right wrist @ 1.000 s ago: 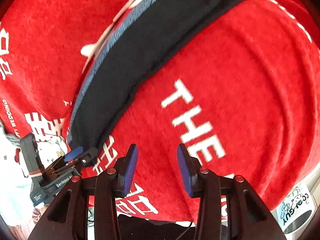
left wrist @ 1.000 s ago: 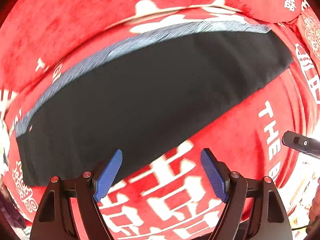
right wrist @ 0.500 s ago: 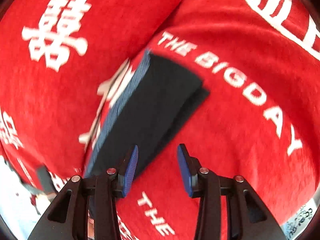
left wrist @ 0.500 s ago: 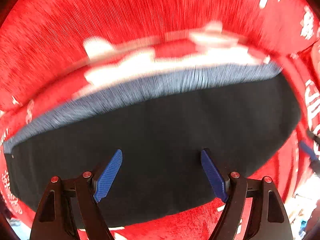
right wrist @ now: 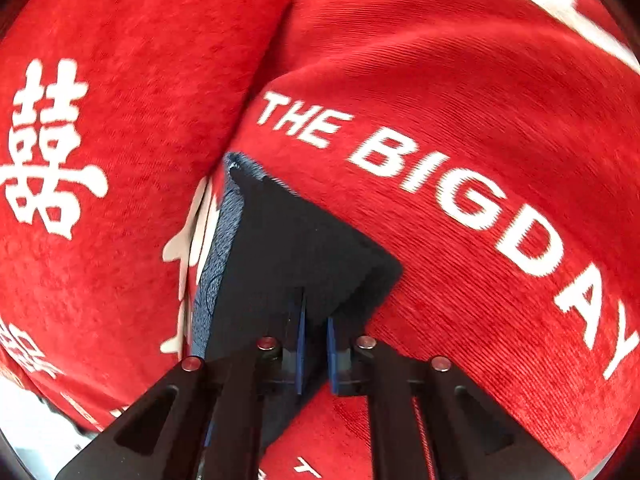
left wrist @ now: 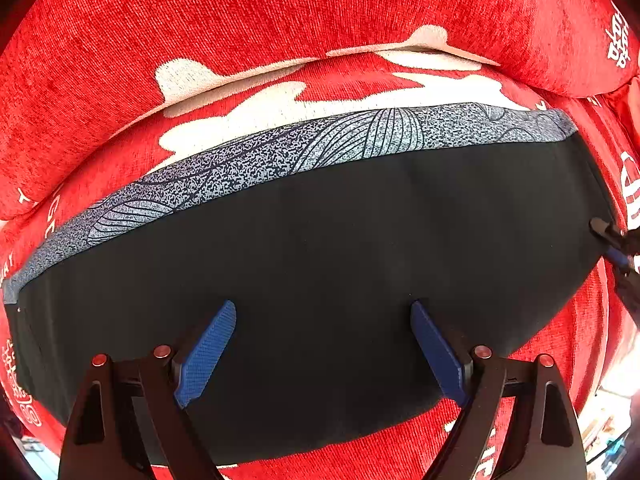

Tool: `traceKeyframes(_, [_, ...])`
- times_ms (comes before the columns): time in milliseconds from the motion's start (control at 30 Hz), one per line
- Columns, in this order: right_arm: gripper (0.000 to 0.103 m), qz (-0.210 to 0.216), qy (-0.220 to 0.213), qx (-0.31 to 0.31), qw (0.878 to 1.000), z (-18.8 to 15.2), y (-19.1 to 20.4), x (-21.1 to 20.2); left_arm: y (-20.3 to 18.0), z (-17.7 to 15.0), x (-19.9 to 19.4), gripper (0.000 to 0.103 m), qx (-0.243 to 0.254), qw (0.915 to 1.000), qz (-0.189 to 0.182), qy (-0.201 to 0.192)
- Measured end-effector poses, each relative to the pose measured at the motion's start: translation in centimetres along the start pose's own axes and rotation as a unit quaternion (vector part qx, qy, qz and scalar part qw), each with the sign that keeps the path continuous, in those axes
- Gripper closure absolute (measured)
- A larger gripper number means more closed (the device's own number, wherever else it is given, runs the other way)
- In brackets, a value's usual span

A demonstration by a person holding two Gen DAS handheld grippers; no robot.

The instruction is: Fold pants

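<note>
Black pants (left wrist: 340,240) with a grey patterned side stripe (left wrist: 280,160) lie flat in a long folded strip on the red cover. My left gripper (left wrist: 322,306) points down over the middle of the pants; its jaws are opening wide, and nothing is pinched between the blue pads (left wrist: 206,354). In the right wrist view the narrow end of the pants (right wrist: 296,248) lies ahead, and my right gripper (right wrist: 314,344) is shut on the near edge of the black fabric. The right gripper's tip (left wrist: 616,246) also shows at the pants' right end.
The red sofa cover (right wrist: 460,80) carries white lettering and characters. A backrest cushion (left wrist: 240,20) rises just behind the pants. A seam between cushions (right wrist: 264,72) runs beyond the pants' end. A bright cluttered floor (left wrist: 604,428) shows past the sofa's front edge.
My left gripper moved from the red cover to above the pants, and its jaws widened. My right gripper travelled along the pants to their end and shut on the fabric edge.
</note>
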State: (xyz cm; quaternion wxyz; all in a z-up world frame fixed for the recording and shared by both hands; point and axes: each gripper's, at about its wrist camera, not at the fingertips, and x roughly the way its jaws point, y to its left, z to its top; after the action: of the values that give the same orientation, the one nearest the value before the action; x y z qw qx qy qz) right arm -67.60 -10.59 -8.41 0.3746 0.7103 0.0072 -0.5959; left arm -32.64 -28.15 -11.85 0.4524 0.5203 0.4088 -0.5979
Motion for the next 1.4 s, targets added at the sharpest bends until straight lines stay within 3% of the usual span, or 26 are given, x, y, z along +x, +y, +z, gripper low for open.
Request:
traceKeyframes(133, [0.092,-0.011,-0.003,-0.011,1.0,-0.6,-0.1,-0.4,-0.3,0.8,-0.6,0.013,-0.006,0.9999,0.003,0.011])
traceKeyframes(200, [0.086,-0.038,-0.013,-0.026,0.999,-0.9,0.3,-1.4,-0.4,1.7,-2.1,0.013,-0.002,0.9999,-0.001,-0.013])
traceKeyframes(267, [0.086,-0.065,-0.03,-0.052,0.996,-1.2,1.1,-2.8,-0.6,3.3,-2.8,0.013,0.002,0.9994,0.005,-0.034])
traceKeyframes(367, [0.086,-0.073,-0.062,-0.11,0.989,-1.5,3.3,-4.4,-0.6,5.8,-1.6,0.013,-0.015,0.9992,0.017,-0.034])
traceKeyframes(467, [0.086,-0.065,-0.05,-0.171,0.982,-1.4,6.2,-3.3,-0.6,7.0,1.2,0.013,-0.034,0.9987,0.038,0.011])
traceKeyframes(533, [0.085,-0.067,-0.026,-0.19,0.979,-1.3,7.1,-1.4,-0.6,6.9,1.1,0.013,-0.04,0.9985,0.037,0.003])
traceKeyframes(633, [0.088,-0.112,-0.001,-0.174,0.978,-1.0,5.1,1.1,-0.9,6.3,0.4,0.013,-0.018,0.999,0.04,0.007])
traceKeyframes(700, [0.088,-0.071,-0.013,-0.13,0.989,-0.9,3.5,0.3,-0.6,5.7,-0.1,0.013,-0.013,0.9994,0.029,0.011])
traceKeyframes(867, [0.083,-0.05,-0.017,-0.117,0.992,-1.5,2.8,-2.1,-0.7,3.2,-1.1,0.013,-0.001,0.9995,0.029,0.013])
traceKeyframes(1000, [0.06,-0.036,-0.018,-0.111,0.993,-2.4,2.2,-4.0,-0.8,1.3,-1.7,0.013,0.01,0.9996,0.023,0.011])
traceKeyframes(1400, [0.06,-0.022,0.021,-0.082,0.996,-4.1,-0.2,-3.7,-4.3,0.6,-2.1,0.013,0.04,0.9991,0.01,0.009])
